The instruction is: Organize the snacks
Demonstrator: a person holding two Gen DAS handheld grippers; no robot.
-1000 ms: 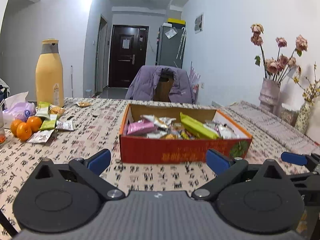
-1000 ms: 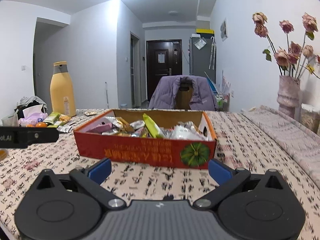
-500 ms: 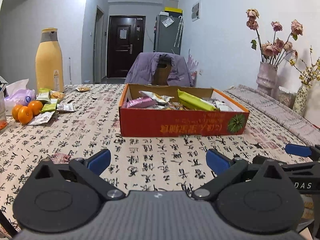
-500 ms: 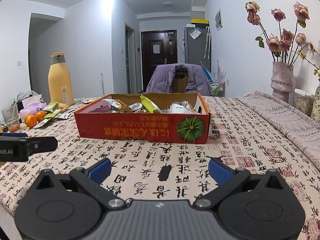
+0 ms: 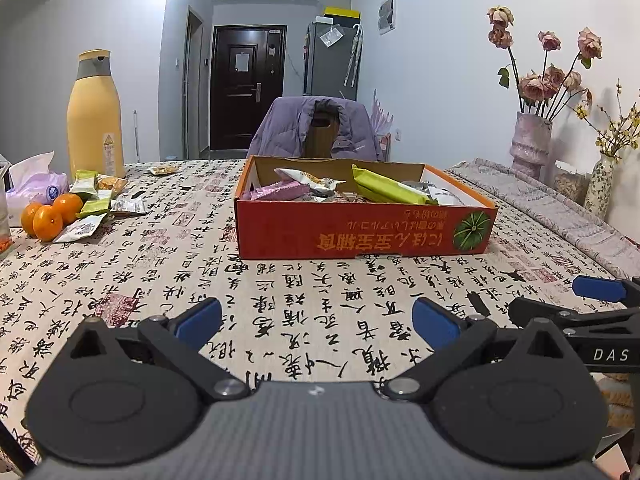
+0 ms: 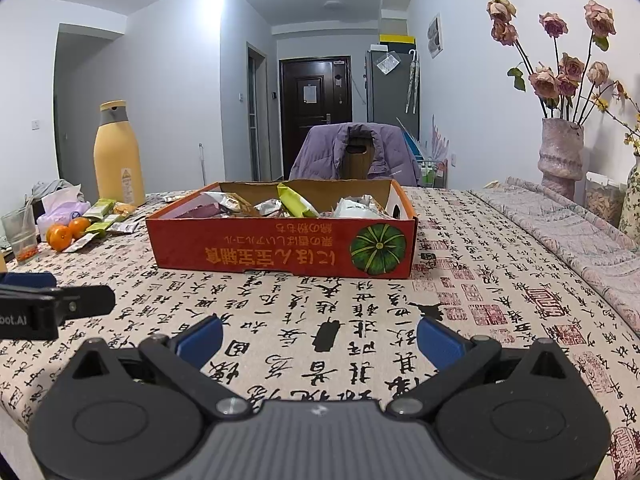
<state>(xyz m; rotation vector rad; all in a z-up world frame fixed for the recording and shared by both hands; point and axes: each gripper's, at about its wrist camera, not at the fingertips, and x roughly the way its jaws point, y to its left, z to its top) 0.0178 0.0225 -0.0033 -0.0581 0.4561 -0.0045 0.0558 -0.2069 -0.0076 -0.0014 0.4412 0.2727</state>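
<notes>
Both tongs, left and right, wide and unladen over bare tablecloth, well short of snack box.

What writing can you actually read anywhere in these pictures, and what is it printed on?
"DAS": white letters on the right claw's black arm, cut off by the picture edge.
"oot.AI": on the left claw's arm, start cut off.
Yellow characters on the red snack box: upside down, not clear enough to quote.
Black characters all over the tablecloth: calligraphy, upside down, unreadable to me.
Warning label on the yellow bottle: too small.
</notes>
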